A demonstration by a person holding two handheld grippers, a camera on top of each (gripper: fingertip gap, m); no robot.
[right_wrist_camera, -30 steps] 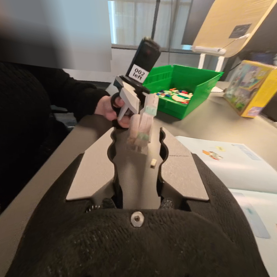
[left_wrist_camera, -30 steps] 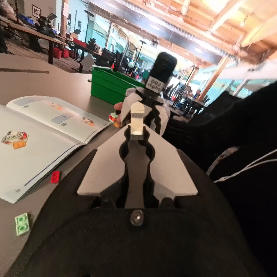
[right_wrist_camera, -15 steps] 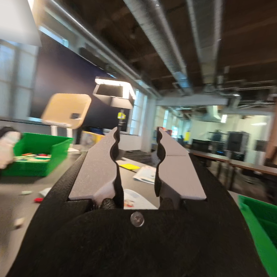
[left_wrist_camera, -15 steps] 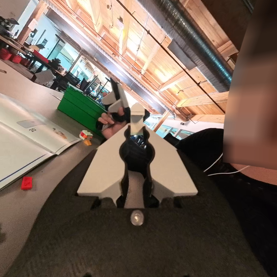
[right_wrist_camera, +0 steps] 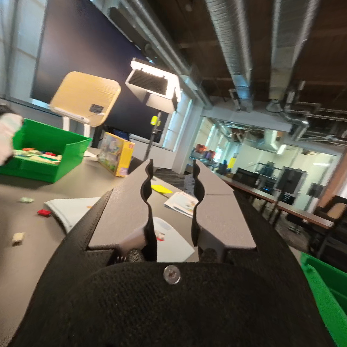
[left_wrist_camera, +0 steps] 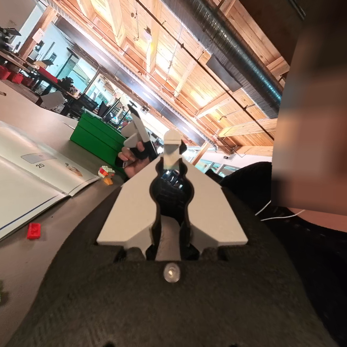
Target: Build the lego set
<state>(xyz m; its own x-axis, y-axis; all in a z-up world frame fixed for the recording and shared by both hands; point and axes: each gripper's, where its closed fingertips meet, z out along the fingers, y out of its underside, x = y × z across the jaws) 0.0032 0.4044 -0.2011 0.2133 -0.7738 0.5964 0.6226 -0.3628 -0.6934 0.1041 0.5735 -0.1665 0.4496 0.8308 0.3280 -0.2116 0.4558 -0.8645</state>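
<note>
Left claw [left_wrist_camera: 171, 159] is squeezed tight on a small white lego piece [left_wrist_camera: 171, 148], held up in the air and sticking out past its tips. Below on the grey worktop [left_wrist_camera: 28, 262] lie an open instruction booklet [left_wrist_camera: 37, 180], a red brick [left_wrist_camera: 34, 231] and a small red, white and orange lego build [left_wrist_camera: 106, 172] near a green bin [left_wrist_camera: 97, 139].

Right claw [right_wrist_camera: 171, 165] is wide open and holds nothing. It points over the worktop [right_wrist_camera: 28, 187], where a green bin of pieces [right_wrist_camera: 56, 161], a yellow box [right_wrist_camera: 120, 157], a red brick [right_wrist_camera: 44, 212] and a tan brick [right_wrist_camera: 18, 237] sit.

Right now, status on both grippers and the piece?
Left gripper shut on white piece, raised off table. Right gripper open, empty. Nothing between them.
</note>
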